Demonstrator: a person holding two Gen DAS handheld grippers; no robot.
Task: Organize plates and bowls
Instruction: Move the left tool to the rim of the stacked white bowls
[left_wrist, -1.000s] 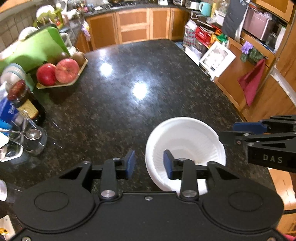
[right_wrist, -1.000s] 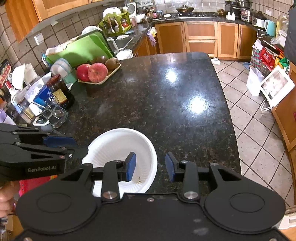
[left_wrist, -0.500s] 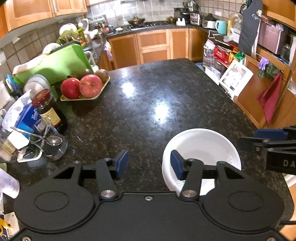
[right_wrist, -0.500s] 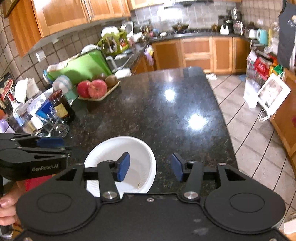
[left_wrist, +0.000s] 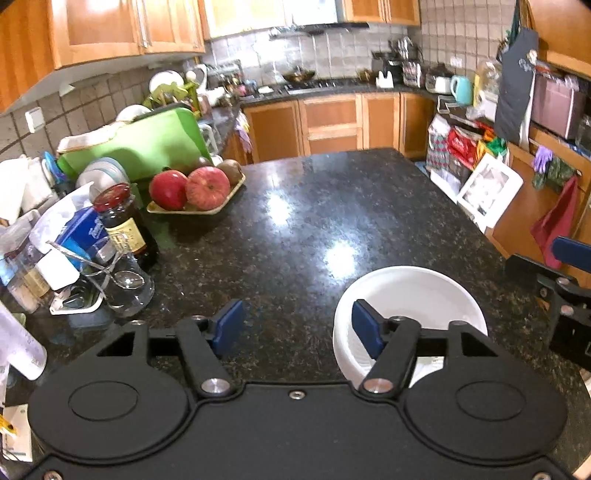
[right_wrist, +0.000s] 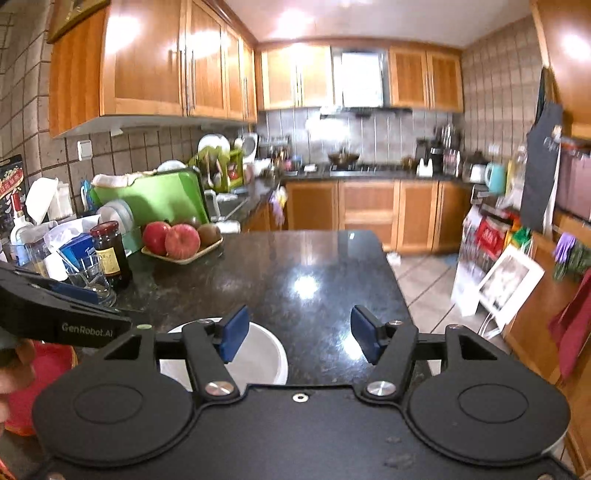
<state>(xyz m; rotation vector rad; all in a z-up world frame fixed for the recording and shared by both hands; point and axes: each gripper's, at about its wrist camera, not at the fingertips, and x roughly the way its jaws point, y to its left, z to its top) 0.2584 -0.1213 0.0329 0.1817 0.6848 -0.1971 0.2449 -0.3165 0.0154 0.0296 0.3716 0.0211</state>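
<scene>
A white paper bowl stacked in a white plate (left_wrist: 413, 295) sits on the black granite counter (left_wrist: 314, 221) near its front edge; it also shows in the right wrist view (right_wrist: 262, 358). My left gripper (left_wrist: 297, 328) is open and empty, raised above the counter with its right finger over the bowl's left rim. My right gripper (right_wrist: 297, 334) is open and empty, to the right of the bowl, its left finger over the bowl's right side. Each gripper shows at the edge of the other's view.
A tray of apples and kiwis (left_wrist: 195, 192) stands at the back left. A dark jar (left_wrist: 122, 221), a glass with a spoon (left_wrist: 122, 284) and packets crowd the left edge. A green cutting board (left_wrist: 147, 147) leans behind. The counter's right edge drops to the floor.
Both grippers have lifted and tilted up, away from the bowl. Their jaws have spread wider. The bowl and plate stay put on the counter.
</scene>
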